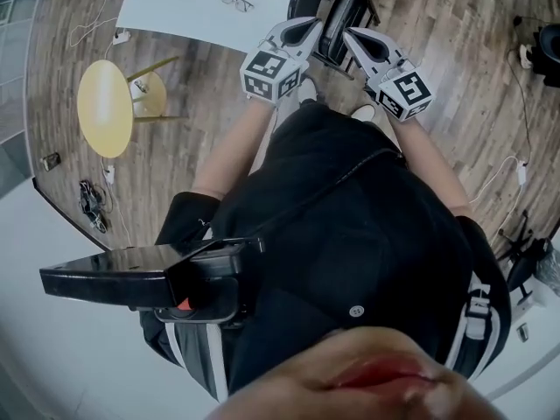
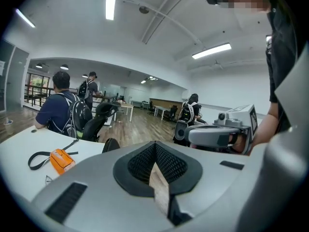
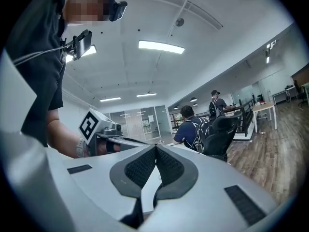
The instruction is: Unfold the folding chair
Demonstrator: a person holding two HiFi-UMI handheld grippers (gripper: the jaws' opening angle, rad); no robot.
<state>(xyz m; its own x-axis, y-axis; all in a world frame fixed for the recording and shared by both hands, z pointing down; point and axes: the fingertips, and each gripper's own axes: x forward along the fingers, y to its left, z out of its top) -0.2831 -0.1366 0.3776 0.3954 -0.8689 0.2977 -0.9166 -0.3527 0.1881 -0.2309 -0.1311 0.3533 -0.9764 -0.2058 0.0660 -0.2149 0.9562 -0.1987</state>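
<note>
I hold both grippers side by side in the upper middle of the head view. My left gripper [image 1: 308,30] has its fingers pressed together with nothing between them, and my right gripper [image 1: 352,38] is the same. The folding chair [image 1: 339,11], black and folded flat, stands at the top centre between the two tips. I can't tell whether either touches it. A white table [image 1: 166,7] with glasses [image 1: 234,1] fills the upper left, with a yellow stool [image 1: 105,108] below it.

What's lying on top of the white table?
On the white table: a pair of glasses, an orange item and a black strap. The table's far part runs out of frame.
</note>
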